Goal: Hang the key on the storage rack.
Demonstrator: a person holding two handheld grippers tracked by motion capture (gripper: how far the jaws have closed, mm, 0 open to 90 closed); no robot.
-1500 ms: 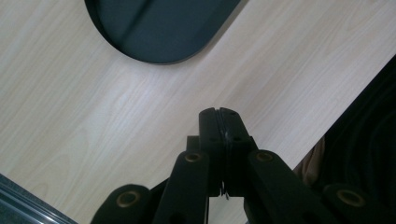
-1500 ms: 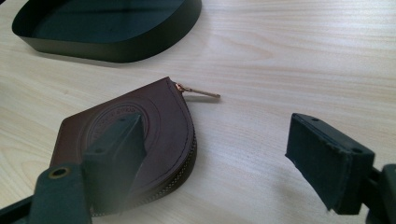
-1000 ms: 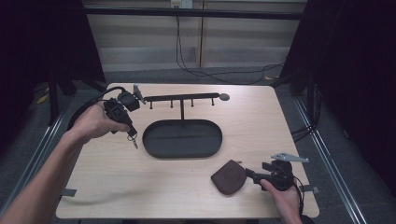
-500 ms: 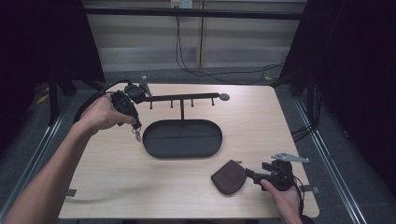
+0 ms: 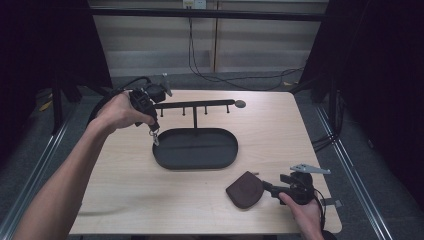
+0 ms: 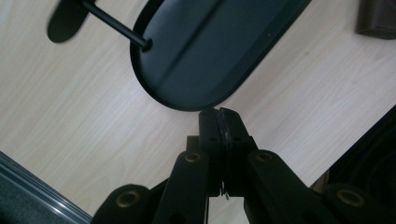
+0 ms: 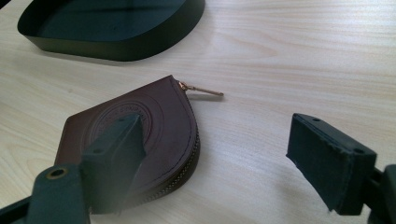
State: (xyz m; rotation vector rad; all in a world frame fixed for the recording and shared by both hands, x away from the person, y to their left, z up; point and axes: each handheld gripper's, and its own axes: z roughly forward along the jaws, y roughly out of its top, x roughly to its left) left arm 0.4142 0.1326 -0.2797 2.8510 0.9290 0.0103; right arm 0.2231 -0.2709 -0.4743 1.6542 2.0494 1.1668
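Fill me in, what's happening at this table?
A person works with two handheld grippers. The left gripper, fingers shut on a small key-like item that dangles from them, hangs over the near-left rim of the black oval tray, below the hook rack. The right gripper rests open on the table, one finger over the brown zip pouch.

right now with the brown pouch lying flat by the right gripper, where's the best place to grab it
Probably the curved zippered edge of the brown pouch, approached low from the right gripper side. It lies flat, so only the rim offers a pinch; the open jaws already straddle that edge.
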